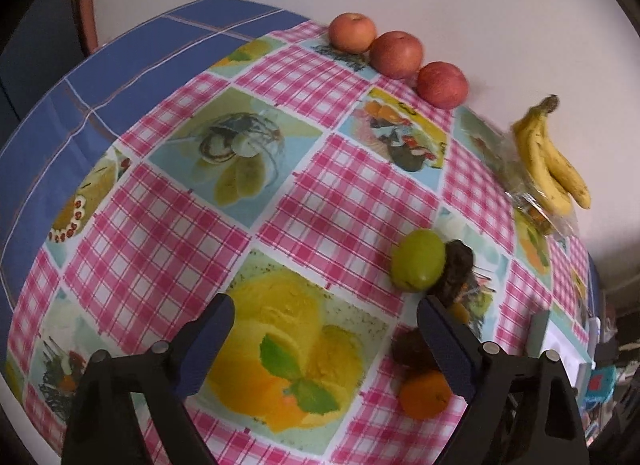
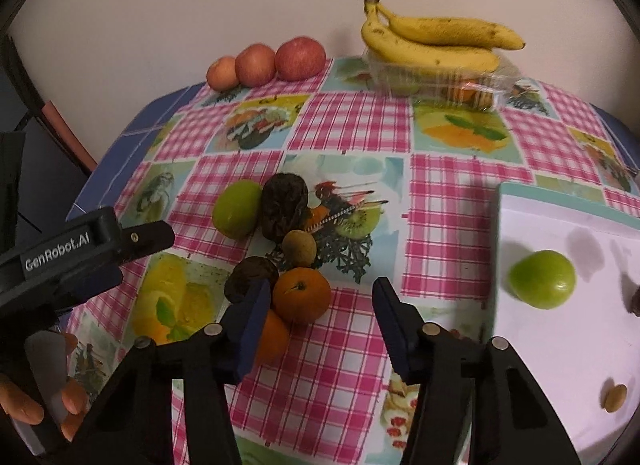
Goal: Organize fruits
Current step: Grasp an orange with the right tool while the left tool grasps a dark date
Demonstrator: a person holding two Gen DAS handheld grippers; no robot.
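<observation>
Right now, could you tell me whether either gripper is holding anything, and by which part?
Nothing is held. The left gripper and the right gripper are both open, with only tablecloth between their fingers.

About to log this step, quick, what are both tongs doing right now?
Left tongs: open, holding nothing.
Right tongs: open, holding nothing.

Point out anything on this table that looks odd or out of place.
Two dark, shrivelled fruits sit in the loose pile with the green fruit and oranges; they look overripe or spoiled. The bananas rest on top of a clear plastic container rather than on the table.
</observation>
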